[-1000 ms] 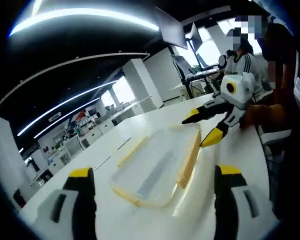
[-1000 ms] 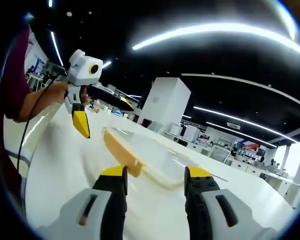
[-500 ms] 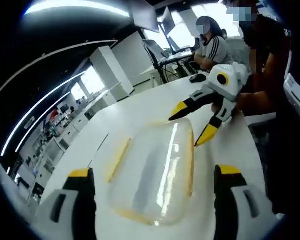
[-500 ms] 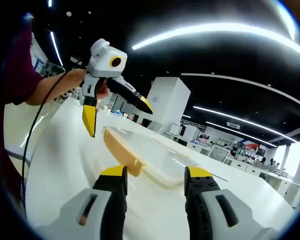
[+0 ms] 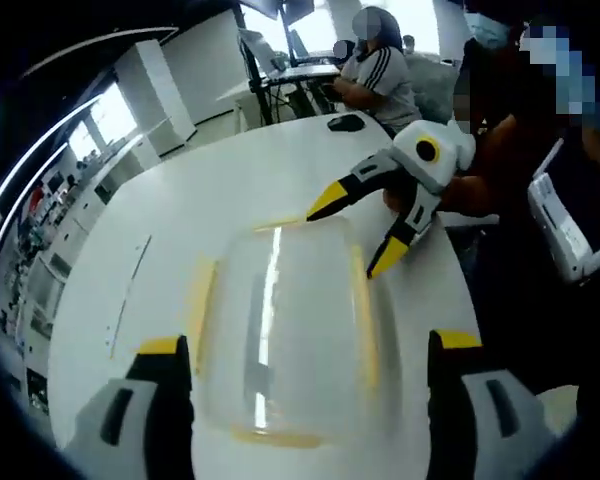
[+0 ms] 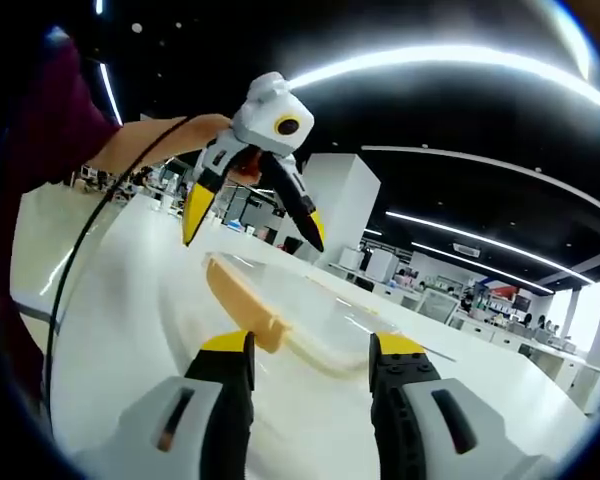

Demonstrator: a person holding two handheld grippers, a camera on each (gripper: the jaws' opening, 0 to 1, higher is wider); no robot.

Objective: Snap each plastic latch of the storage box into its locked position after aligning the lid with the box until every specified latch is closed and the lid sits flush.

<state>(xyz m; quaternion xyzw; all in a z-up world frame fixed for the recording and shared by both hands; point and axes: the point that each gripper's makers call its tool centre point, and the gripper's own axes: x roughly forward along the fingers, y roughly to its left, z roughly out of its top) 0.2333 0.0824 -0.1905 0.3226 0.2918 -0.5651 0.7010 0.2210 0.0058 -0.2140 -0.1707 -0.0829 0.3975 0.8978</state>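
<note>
A clear, shallow plastic storage box with pale yellow latches [image 5: 280,330] is seen lying flat on the white tabletop [image 5: 180,210], its transparent lid [image 6: 310,305] resting on top. In the left gripper view the box lies between and just beyond the yellow-tipped jaws of the left gripper [image 5: 305,345], which are held wide apart and grip nothing. The right gripper [image 6: 305,348] is likewise held with its jaws parted and empty, the near yellow latch [image 6: 242,300] lying just ahead of them. The box is judged to be light and thin-walled, stiff at the rim yet slippery on the smooth table, so it is likely to slide unless steadied. The latches are probably best pressed at their outer edges, while the lid is held down on the opposite side.
</note>
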